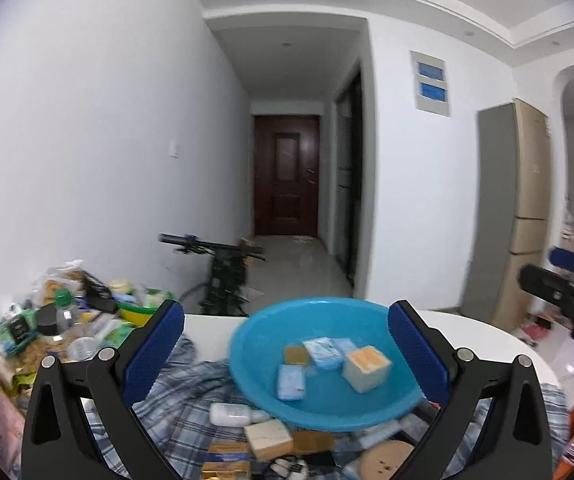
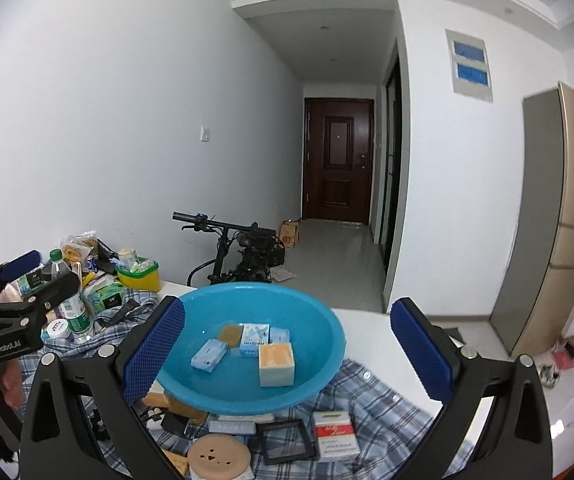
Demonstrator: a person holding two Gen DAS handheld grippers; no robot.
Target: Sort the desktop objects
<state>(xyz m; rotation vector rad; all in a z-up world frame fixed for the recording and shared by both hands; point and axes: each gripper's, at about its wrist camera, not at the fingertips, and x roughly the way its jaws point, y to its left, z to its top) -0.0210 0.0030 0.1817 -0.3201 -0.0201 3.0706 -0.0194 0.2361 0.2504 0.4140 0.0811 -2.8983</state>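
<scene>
Both grippers, left [image 1: 285, 354] and right [image 2: 287, 350], hover spread wide, holding nothing. Blue basin [image 2: 327, 344] sits mid-table on plaid cloth [image 2: 383, 400], small boxes inside. Red-and-white pack [image 2: 335, 434] lies loose by near edge: approach squarely, pinching its long sides.

Soft, even daylight is filling the room, the white walls [image 1: 87, 140] glowing bluish. The far hallway is lying dimmer, its door [image 2: 337, 160] dark. Fisheye bending is curving the ceiling and walls, and black corners are framing both views. Motion blur is smearing the left wrist view (the basin [image 1: 327, 360] especially), while the right wrist view is staying sharper.
</scene>
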